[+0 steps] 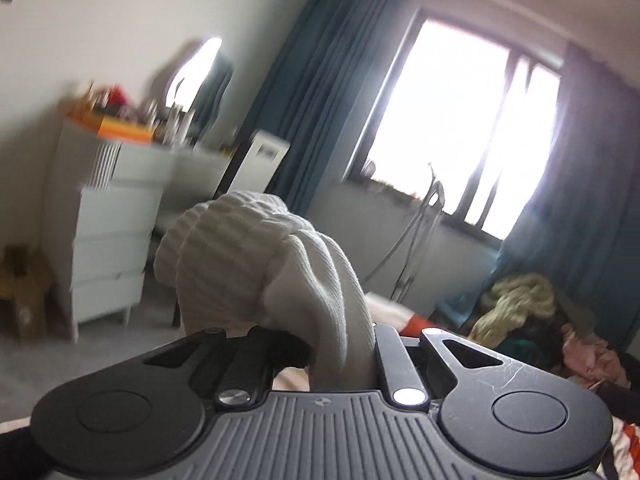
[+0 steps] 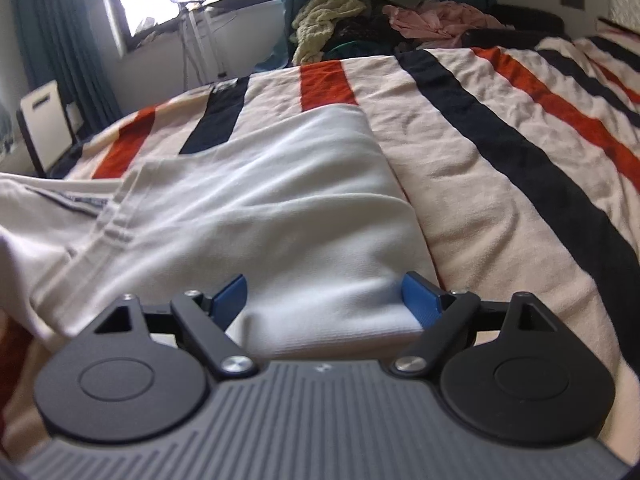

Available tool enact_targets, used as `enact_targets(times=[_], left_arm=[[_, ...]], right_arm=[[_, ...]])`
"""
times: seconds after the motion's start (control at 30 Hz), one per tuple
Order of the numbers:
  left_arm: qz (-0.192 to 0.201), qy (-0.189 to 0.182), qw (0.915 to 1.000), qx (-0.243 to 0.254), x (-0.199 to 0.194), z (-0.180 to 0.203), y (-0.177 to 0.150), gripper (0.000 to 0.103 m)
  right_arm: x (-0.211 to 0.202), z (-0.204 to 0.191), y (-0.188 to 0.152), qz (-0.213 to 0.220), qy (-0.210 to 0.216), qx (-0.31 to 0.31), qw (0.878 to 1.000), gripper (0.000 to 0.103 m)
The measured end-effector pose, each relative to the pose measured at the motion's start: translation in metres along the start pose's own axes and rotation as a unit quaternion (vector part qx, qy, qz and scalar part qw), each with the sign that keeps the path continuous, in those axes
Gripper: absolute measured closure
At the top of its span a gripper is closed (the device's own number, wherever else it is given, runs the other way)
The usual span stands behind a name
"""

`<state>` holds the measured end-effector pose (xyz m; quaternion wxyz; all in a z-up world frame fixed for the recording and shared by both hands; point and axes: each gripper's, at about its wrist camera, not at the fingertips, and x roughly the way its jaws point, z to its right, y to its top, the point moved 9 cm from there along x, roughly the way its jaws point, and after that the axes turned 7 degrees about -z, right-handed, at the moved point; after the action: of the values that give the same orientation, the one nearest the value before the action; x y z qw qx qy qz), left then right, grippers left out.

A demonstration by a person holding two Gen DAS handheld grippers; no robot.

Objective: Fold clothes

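On the near part of the striped bedspread (image 2: 500,184), a white garment (image 2: 280,208) lies partly folded, its right-hand fold edge straight and its ribbed hem running off toward the left edge of the bed. Above its near edge, the right gripper (image 2: 326,298) stands wide open, blue pads (image 2: 420,298) spread to either side of the cloth and holding nothing. At the far corner of the bed, a pile of clothes (image 2: 360,16), yellowish and pink among them, is heaped. Raised off the bed and pointing into the room, the left gripper (image 1: 340,344) is clamped on a bunch of white ribbed fabric (image 1: 256,260), which bulges up out of the closed fingers. Behind it stand a white dresser (image 1: 112,220), blue curtains (image 1: 320,92) and a bright window (image 1: 460,120).
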<state>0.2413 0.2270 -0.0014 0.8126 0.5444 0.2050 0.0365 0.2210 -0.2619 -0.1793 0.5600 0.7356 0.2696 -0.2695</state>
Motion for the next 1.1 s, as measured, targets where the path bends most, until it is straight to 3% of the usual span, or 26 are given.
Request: enact_targets(times=[0.27, 0.37, 0.5, 0.63, 0.83, 0.93, 1.03, 1.1], left_arm=[[0.072, -0.043, 0.9942, 0.068, -0.05, 0.139, 0.014, 0.091], [0.087, -0.063, 0.9891, 0.101, -0.068, 0.203, 0.001, 0.091], [0.087, -0.09, 0.9741, 0.188, -0.092, 0.295, -0.048, 0.091], [0.064, -0.128, 0.9544, 0.262, -0.105, 0.367, -0.129, 0.091], [-0.021, -0.172, 0.9123, 0.371, -0.102, 0.409, -0.266, 0.091], [-0.034, -0.173, 0.9031, 0.392, -0.098, 0.414, -0.299, 0.091], [-0.053, -0.182, 0.8989, 0.395, -0.089, 0.41, -0.305, 0.088], [-0.071, -0.19, 0.8953, 0.396, -0.084, 0.401, -0.301, 0.077]], right_arm=[[-0.018, 0.031, 0.007, 0.012, 0.024, 0.101, 0.995, 0.017], [-0.024, 0.047, 0.01, 0.021, 0.022, 0.134, 0.991, 0.017], [-0.035, 0.072, 0.015, 0.04, 0.007, 0.176, 0.984, 0.017], [-0.05, 0.1, 0.021, 0.069, -0.008, 0.214, 0.974, 0.017], [-0.074, 0.141, 0.028, 0.121, -0.033, 0.267, 0.955, 0.017], [-0.082, 0.157, 0.029, 0.139, -0.034, 0.29, 0.946, 0.017], [-0.088, 0.171, 0.03, 0.153, -0.033, 0.311, 0.937, 0.017], [-0.086, 0.173, 0.03, 0.153, -0.024, 0.32, 0.935, 0.017]])
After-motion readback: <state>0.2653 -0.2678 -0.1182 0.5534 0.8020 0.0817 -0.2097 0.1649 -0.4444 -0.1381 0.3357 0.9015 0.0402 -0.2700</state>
